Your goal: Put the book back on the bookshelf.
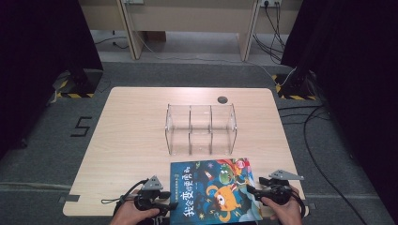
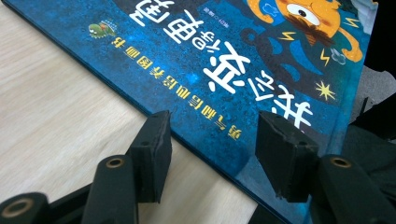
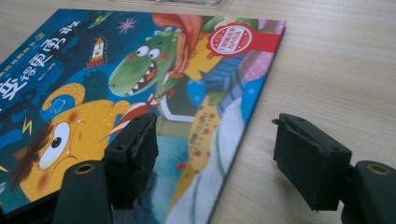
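While both grippers straddle the book's (image 1: pixel 215 190) side edges at the table's (image 1: pixel 136 140) near edge, the left gripper (image 2: pixel 212 140) and right gripper (image 3: pixel 215 154) stand open, holding nothing. Pickup looks just begun; next, each must close on its edge. Beyond waits the clear rack (image 1: pixel 201 129).

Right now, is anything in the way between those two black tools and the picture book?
Nothing visible. The left tool straddles the picture book at its left edge, one pad over the cover and one over the table. The right tool straddles the right edge likewise. Both stand open, with no object between pads and book.
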